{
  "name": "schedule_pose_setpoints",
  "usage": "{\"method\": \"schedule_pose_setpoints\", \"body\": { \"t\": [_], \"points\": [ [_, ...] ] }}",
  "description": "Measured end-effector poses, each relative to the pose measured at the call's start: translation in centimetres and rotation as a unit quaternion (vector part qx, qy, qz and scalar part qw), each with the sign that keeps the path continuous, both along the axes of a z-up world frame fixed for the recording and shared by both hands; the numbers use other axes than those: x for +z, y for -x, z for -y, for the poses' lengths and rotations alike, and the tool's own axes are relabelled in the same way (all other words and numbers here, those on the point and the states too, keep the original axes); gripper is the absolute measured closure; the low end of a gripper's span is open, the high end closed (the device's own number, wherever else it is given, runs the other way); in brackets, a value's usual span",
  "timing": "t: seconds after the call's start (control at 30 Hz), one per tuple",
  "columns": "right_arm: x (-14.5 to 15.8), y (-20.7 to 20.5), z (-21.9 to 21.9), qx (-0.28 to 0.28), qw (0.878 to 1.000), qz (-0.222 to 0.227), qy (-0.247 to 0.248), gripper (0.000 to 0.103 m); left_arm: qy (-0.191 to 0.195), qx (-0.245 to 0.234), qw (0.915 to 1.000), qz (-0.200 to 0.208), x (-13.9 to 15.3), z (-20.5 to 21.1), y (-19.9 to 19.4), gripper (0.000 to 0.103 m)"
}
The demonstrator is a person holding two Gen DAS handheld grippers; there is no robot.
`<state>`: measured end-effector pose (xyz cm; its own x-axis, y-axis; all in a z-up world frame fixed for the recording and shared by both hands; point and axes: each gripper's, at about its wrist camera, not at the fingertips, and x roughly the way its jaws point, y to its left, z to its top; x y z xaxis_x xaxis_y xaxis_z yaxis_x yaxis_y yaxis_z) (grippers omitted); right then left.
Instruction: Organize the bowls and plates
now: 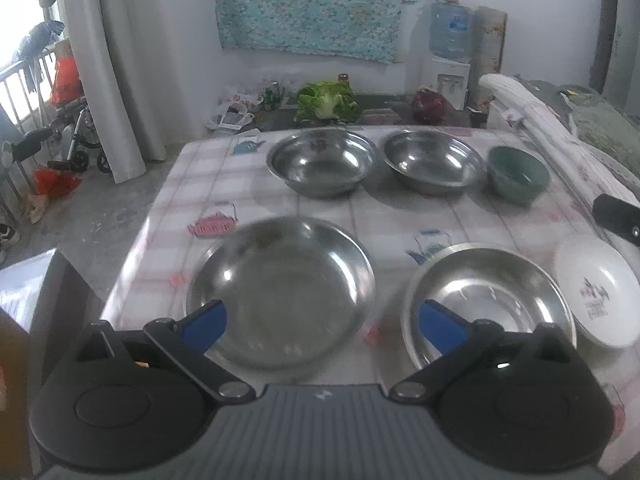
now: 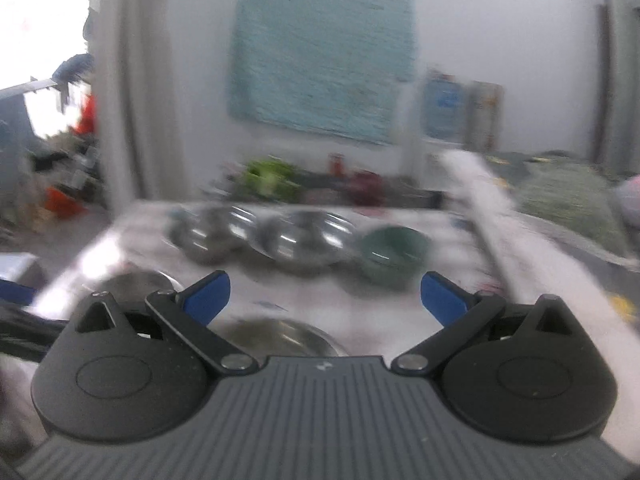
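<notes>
Hovering over the near edge of the table (image 1: 208,168), we hold the left gripper (image 1: 322,320) with jaws spread wide and nothing in them, and the right gripper (image 2: 324,294) likewise released. The vessels sit in two rows, seemingly sorted by depth: two steel bowls (image 1: 323,162) and a green bowl (image 1: 518,174) behind, a wide steel plate (image 1: 280,292), a steel dish (image 1: 488,300) and a white plate (image 1: 596,290) in front. All look empty and unstacked.
</notes>
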<state>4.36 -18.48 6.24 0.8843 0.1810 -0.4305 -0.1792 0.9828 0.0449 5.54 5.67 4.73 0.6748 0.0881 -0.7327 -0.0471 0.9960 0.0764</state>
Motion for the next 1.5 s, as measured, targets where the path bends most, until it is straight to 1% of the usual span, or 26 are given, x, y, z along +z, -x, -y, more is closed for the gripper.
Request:
{"method": "schedule_pose_setpoints", "body": {
  "t": [0.1,0.2,0.27,0.33,0.4,0.47,0.57,0.63,0.7,0.77,0.8,0.83,0.87,0.93,0.97,1.0,1.03,1.07,1.1,1.13,1.17,1.23,1.3,1.37,1.5],
  "points": [
    [0.1,-2.8,-1.2,0.036,0.999,-0.007,-0.033,0.001,0.02,-0.002,0.9998,-0.001,0.4,-1.9,-2.5,0.0],
    [0.1,-6.4,-3.0,0.064,0.996,-0.026,-0.047,0.001,0.034,-0.012,0.9993,0.001,0.4,-3.4,-5.2,0.0],
    [0.3,-9.3,-3.9,0.078,0.995,-0.033,-0.055,0.001,0.04,-0.005,0.9992,-0.004,0.2,-4.4,-7.3,0.0],
    [0.6,-12.4,-5.2,0.096,0.993,-0.042,-0.054,0.001,0.038,0.004,0.9993,-0.005,-0.2,-5.1,-9.5,0.0],
    [0.8,-16.4,-6.6,0.116,0.991,-0.051,-0.049,0.001,0.035,0.014,0.9993,0.002,-0.6,-6.1,-12.1,0.0],
    [0.8,-20.7,-7.8,0.128,0.988,-0.071,-0.042,0.001,0.04,0.013,0.9991,0.004,-1.3,-6.9,-14.5,0.0],
    [0.0,-27.8,-10.0,0.14,0.984,-0.106,-0.037,0.001,0.046,0.013,0.9988,-0.01,-2.8,-8.1,-18.6,0.001],
    [-0.8,-31.4,-11.3,0.145,0.982,-0.118,-0.03,0.002,0.038,0.026,0.9987,-0.022,-3.9,-8.6,-21.1,0.008],
    [-2.0,-35.0,-12.5,0.155,0.977,-0.142,-0.029,0.004,0.038,0.03,0.9983,-0.03,-5.1,-9.1,-23.5,0.011],
    [-3.5,-38.4,-13.8,0.158,0.972,-0.169,-0.027,0.009,0.041,0.034,0.9979,-0.037,-6.1,-9.3,-25.0,0.016],
    [-4.2,-39.6,-14.2,0.163,0.969,-0.181,-0.028,0.01,0.038,0.034,0.9977,-0.045,-6.6,-9.3,-25.7,0.019],
    [-5.1,-40.6,-14.6,0.171,0.966,-0.194,-0.029,0.011,0.033,0.035,0.9973,-0.056,-7.2,-9.3,-26.4,0.026],
    [-5.9,-41.8,-15.2,0.18,0.961,-0.208,-0.029,0.014,0.029,0.036,0.9965,-0.069,-7.8,-9.3,-27.2,0.03],
    [-7.4,-42.9,-15.9,0.19,0.953,-0.235,-0.034,0.019,0.026,0.041,0.9949,-0.089,-8.6,-9.3,-28.0,0.044],
    [-8.3,-43.7,-16.2,0.191,0.948,-0.253,-0.034,0.021,0.028,0.043,0.994,-0.097,-9.0,-9.4,-28.3,0.046],
    [-8.8,-44.1,-16.5,0.191,0.945,-0.265,-0.033,0.021,0.032,0.041,0.9939,-0.097,-9.1,-9.5,-28.3,0.05],
    [-9.3,-44.6,-16.8,0.186,0.943,-0.275,-0.031,0.025,0.035,0.041,0.9939,-0.096,-9.2,-9.6,-28.4,0.055],
    [-9.7,-44.7,-16.8,0.183,0.94,-0.285,-0.032,0.031,0.035,0.041,0.9939,-0.096,-9.3,-9.6,-28.4,0.057],
    [-9.9,-44.7,-16.9,0.183,0.939,-0.29,-0.034,0.034,0.033,0.04,0.9941,-0.096,-9.4,-9.7,-28.5,0.063],
    [-10.2,-44.8,-17.0,0.184,0.937,-0.295,-0.037,0.041,0.026,0.04,0.9942,-0.097,-9.3,-9.7,-28.4,0.068],
    [-10.5,-45.0,-17.2,0.186,0.935,-0.3,-0.039,0.048,0.02,0.04,0.9942,-0.098,-9.3,-9.7,-28.5,0.07],
    [-10.7,-44.7,-17.4,0.196,0.931,-0.305,-0.04,0.056,0.006,0.041,0.994,-0.101,-9.0,-9.7,-28.2,0.076],
    [-10.8,-44.2,-17.8,0.21,0.928,-0.305,-0.035,0.06,-0.002,0.045,0.9937,-0.102,-9.0,-10.2,-27.9,0.078],
    [-10.6,-43.3,-18.3,0.226,0.925,-0.303,-0.033,0.067,0.0,0.048,0.9935,-0.103,-9.0,-10.9,-27.5,0.078],
    [-10.3,-41.0,-19.5,0.259,0.916,-0.304,-0.033,0.069,0.003,0.06,0.9927,-0.104,-8.9,-12.2,-26.7,0.078]
  ]
}}
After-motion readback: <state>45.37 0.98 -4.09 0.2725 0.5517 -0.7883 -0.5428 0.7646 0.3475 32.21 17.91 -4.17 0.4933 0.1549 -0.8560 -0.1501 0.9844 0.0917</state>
